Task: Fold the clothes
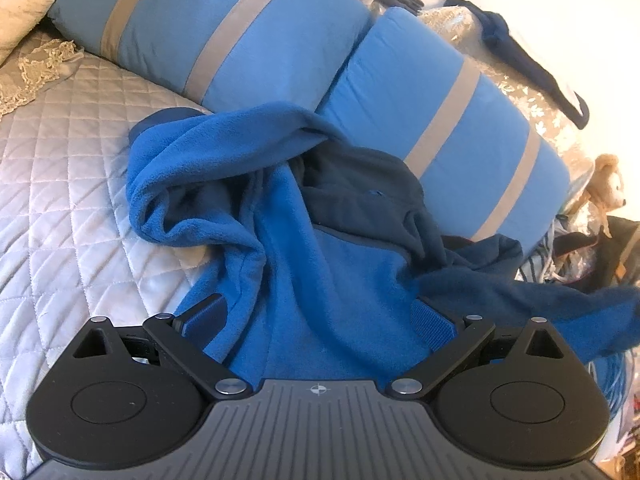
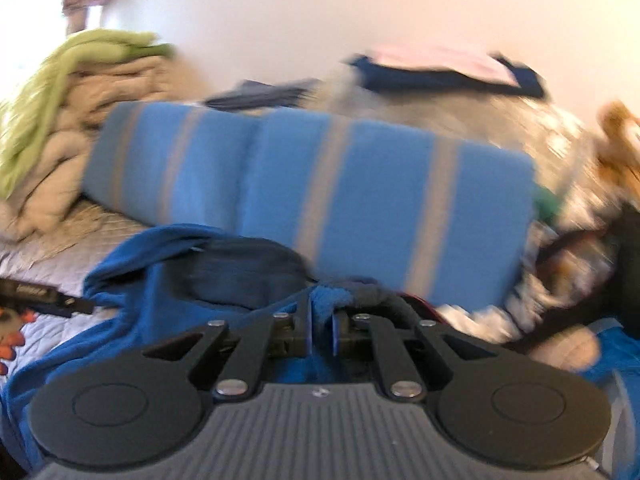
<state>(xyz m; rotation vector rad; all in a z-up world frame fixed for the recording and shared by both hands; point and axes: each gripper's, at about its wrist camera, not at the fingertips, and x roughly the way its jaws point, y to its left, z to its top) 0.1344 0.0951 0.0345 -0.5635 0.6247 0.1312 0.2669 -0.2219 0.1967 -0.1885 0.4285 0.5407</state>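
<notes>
The blue fleece jacket (image 1: 304, 240) is lying crumpled on the quilted bedspread (image 1: 60, 168), bunched up against the foot of two blue pillows with grey stripes (image 1: 224, 36). Its darker navy collar part (image 1: 360, 184) is sitting toward one o'clock of the heap, and one sleeve is curling over at eleven o'clock.

The left gripper (image 1: 316, 320) is hovering low over the near edge of the fleece, angled downward, its jaws standing wide apart. The two blue pads are sitting at nine and three o'clock of the cloth's near edge, and the fleece is lying between them without either pad pressing on it, so it is gripping nothing.

The right gripper (image 2: 321, 334) is tilting gently downward toward the pillows, and its whole view is smeared with blur. Its jaws are drawn almost together, with only a thin slot between the fingers, and a tuft of the blue fleece is pinched there, bulging out just past the tips at twelve o'clock. The rest of the garment is trailing down from that pinch toward eight o'clock.

Beyond, at ten o'clock in the right wrist view, a green cloth (image 2: 60, 80) is draped over a pile of beige bedding (image 2: 80, 120). A plush toy (image 1: 606, 184) is sitting at three o'clock of the pillows.
</notes>
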